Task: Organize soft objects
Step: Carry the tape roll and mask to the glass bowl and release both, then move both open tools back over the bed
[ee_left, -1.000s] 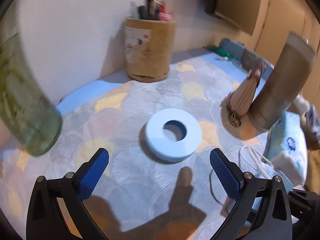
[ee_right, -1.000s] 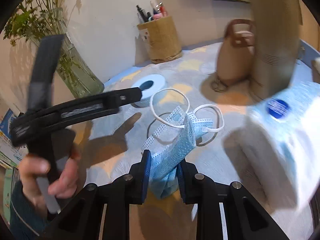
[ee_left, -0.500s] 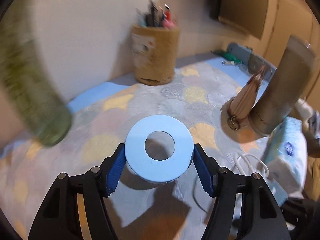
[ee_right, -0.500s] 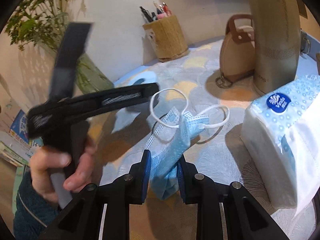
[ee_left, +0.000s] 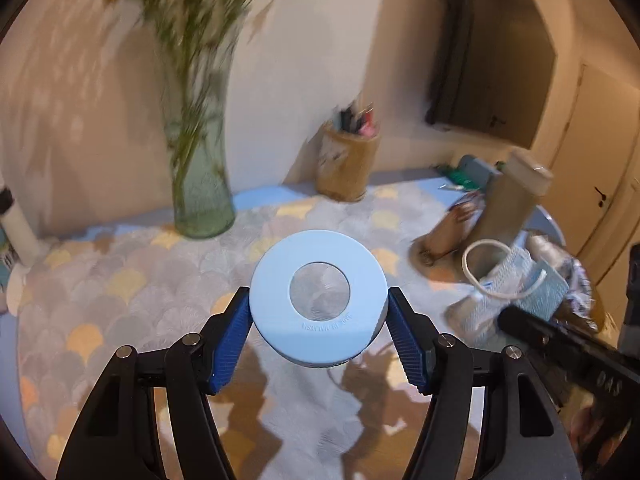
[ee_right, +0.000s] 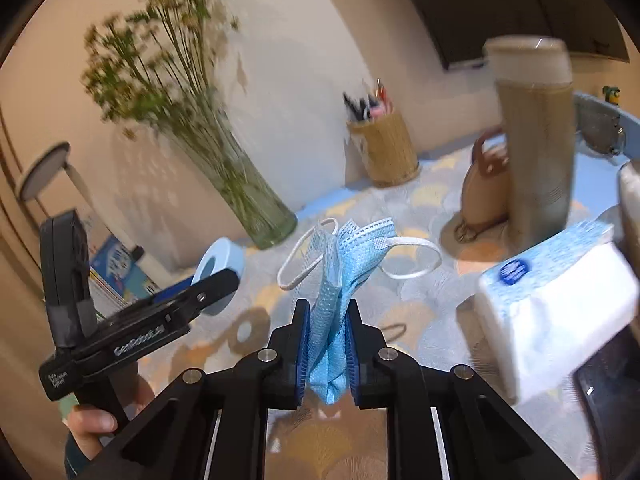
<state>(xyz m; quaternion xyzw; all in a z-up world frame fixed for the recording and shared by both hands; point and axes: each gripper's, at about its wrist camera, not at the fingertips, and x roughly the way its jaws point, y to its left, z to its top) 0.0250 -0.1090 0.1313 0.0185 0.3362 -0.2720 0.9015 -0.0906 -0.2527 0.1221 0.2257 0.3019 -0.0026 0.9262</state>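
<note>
Right of the vase (ee_left: 200, 204), above the worktop (ee_left: 132, 280), the left tool (ee_left: 318, 336) clamps a blue ring (ee_left: 318, 300) by its rim, while the right tool (ee_right: 329, 350) pinches a folded face mask (ee_right: 340, 276) aloft, both evidently lifted for sorting.

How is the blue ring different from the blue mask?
The ring is round and stiff with a hole; the mask is crumpled and floppy with white loops. The ring sits wide between the left tongs; the mask is pinched thin in the right tongs. Both are light blue and held above the table.
</note>
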